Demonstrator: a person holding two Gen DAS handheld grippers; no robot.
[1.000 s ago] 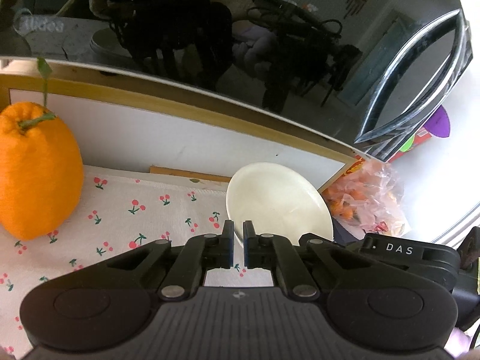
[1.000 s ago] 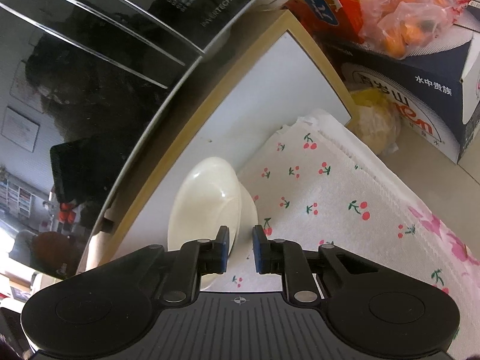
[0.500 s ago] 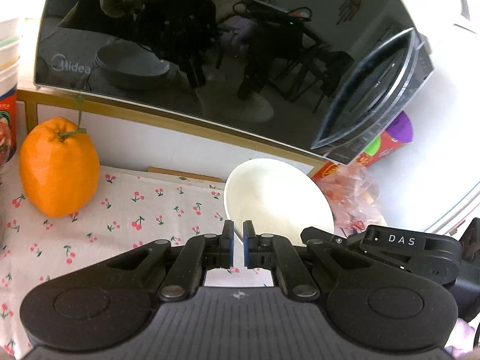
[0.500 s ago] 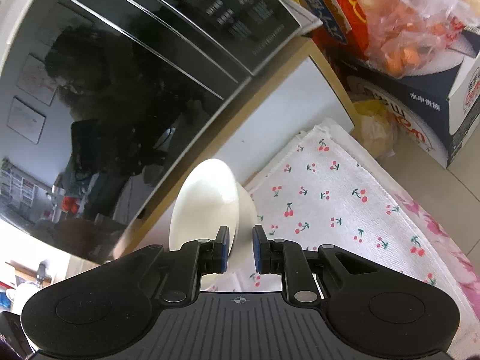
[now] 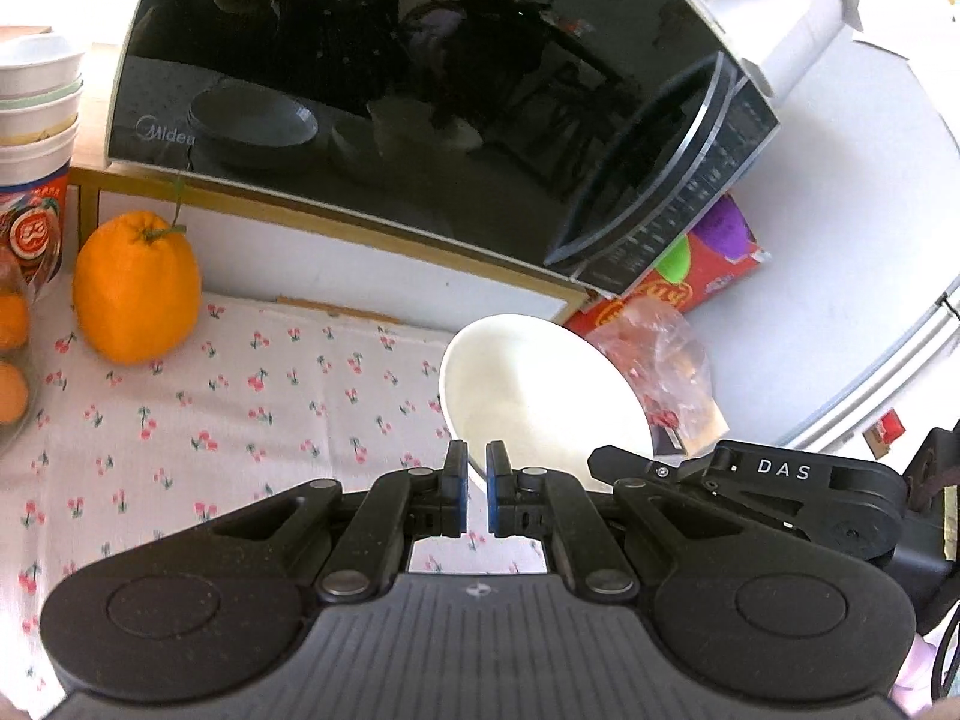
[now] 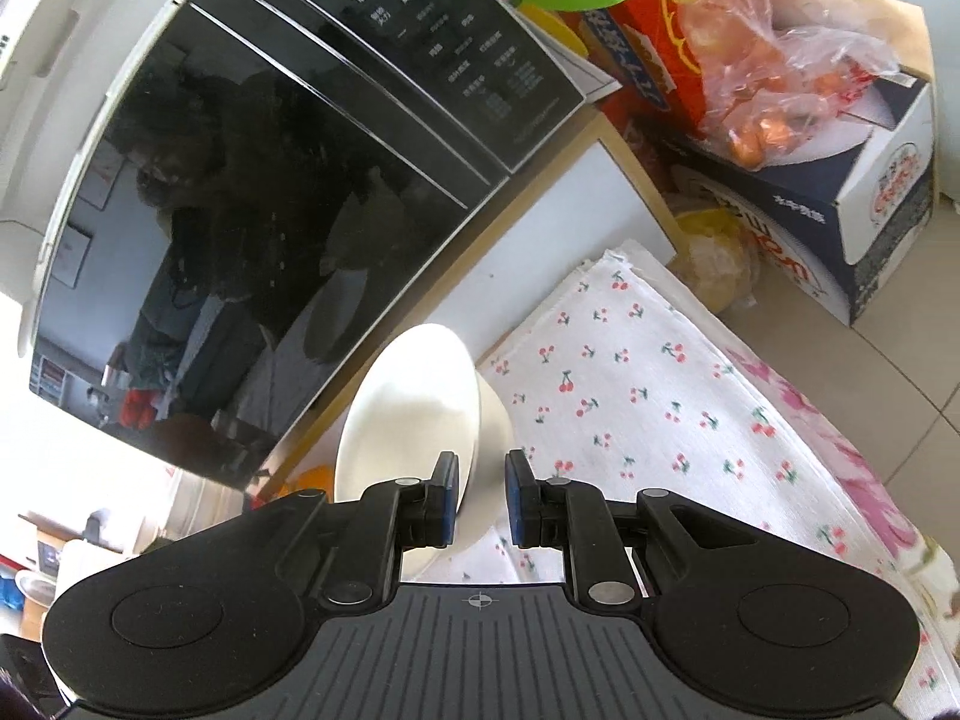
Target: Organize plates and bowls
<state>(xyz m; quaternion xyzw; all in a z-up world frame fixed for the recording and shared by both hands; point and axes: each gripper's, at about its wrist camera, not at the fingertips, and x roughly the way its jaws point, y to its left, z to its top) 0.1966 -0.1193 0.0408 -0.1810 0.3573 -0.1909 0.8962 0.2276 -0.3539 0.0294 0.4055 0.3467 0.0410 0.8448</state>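
Lifting away from the cherry-print cloth, we kept both grippers clamped on the white ceramic bowl's rim.

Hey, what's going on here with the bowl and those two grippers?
A person is holding a white bowl with two handheld grippers at once. The left gripper is pinched on the bowl's near rim, and the right gripper is clamped on its wall from the other side. The bowl is tilted, above the cherry-print cloth, in front of the black microwave. An orange sits off to the left.
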